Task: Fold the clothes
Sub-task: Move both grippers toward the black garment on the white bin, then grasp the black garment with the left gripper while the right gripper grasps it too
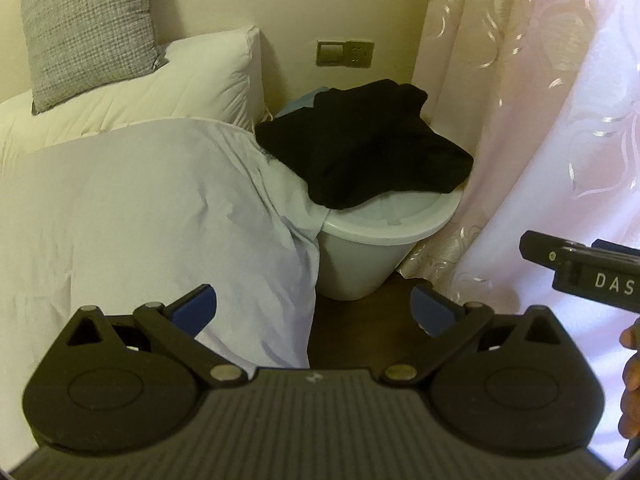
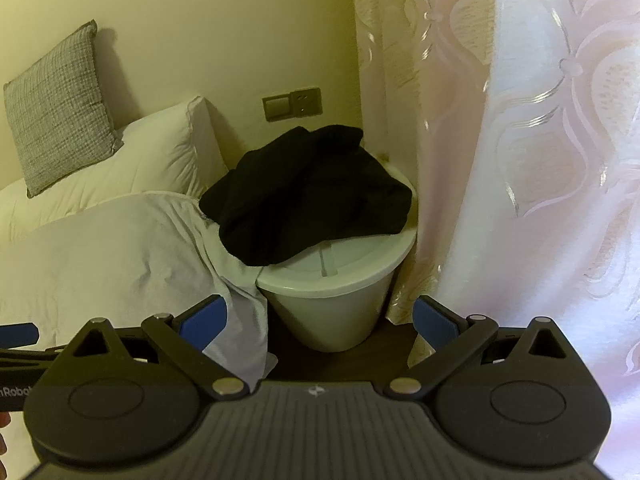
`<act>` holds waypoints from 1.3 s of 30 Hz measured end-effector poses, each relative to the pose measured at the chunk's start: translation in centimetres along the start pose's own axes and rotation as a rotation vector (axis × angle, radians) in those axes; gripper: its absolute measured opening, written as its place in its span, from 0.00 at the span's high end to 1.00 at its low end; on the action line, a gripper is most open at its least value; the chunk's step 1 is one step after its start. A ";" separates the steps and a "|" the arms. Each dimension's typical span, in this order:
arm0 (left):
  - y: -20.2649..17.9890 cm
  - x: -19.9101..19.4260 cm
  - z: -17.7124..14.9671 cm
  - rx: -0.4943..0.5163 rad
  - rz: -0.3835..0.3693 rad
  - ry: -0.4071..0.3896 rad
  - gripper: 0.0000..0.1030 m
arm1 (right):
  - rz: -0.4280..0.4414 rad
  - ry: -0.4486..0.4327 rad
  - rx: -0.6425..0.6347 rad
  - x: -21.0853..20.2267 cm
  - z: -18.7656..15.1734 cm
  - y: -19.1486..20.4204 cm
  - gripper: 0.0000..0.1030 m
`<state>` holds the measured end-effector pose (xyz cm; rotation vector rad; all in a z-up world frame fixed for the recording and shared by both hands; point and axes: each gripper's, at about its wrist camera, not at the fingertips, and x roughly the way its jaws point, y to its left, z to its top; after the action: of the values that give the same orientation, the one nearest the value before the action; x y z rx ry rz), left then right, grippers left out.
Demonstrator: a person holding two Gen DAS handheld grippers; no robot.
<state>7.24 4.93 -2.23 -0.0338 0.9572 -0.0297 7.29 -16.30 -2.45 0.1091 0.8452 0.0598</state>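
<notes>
- The bed (image 1: 140, 200) has no clothes on it yet.
- The left gripper (image 1: 314, 308) is wide apart, holding nothing.
- The black clothes (image 1: 360, 144) sit piled on the white bin (image 1: 368, 256), not folded.
- The right gripper (image 2: 320, 318) is apart and empty too.

Matt, soft black cloth garment (image 1: 360, 148) heaped on smooth, slightly glossy white plastic bin (image 1: 360, 264). Crinkled white cotton-like bed sheet (image 1: 152, 208). Coarse grey woven cushion (image 1: 90, 28). Sheer pink curtain (image 1: 540, 128) with shiny embroidered threads.
</notes>
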 end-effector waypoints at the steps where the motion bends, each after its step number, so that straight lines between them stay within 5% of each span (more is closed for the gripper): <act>1: 0.2 0.1 0.0 -0.005 0.001 0.002 0.01 | 0.001 0.001 -0.001 0.1 0.1 0.1 0.01; 12: 1.1 1.3 0.0 -0.036 0.008 0.008 0.01 | 0.000 0.032 -0.013 1.2 0.3 1.0 0.01; 17: 0.0 1.8 -0.3 -0.006 -0.008 -0.062 0.01 | -0.021 0.022 -0.015 1.9 0.2 0.4 0.01; 28: -2.3 7.2 1.2 0.032 0.017 0.028 0.01 | -0.060 -0.061 -0.050 5.7 1.1 -1.6 0.01; 34: -3.1 11.5 3.9 0.028 0.024 0.041 0.02 | 0.048 0.043 -0.071 10.7 3.5 -3.0 0.02; 39: -4.3 16.0 7.0 0.028 0.030 0.062 0.16 | 0.069 0.115 -0.068 14.9 6.5 -4.8 0.02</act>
<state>22.10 0.10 -11.06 0.0074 1.0186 -0.0171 22.01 -20.07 -9.81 0.0712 0.9532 0.1605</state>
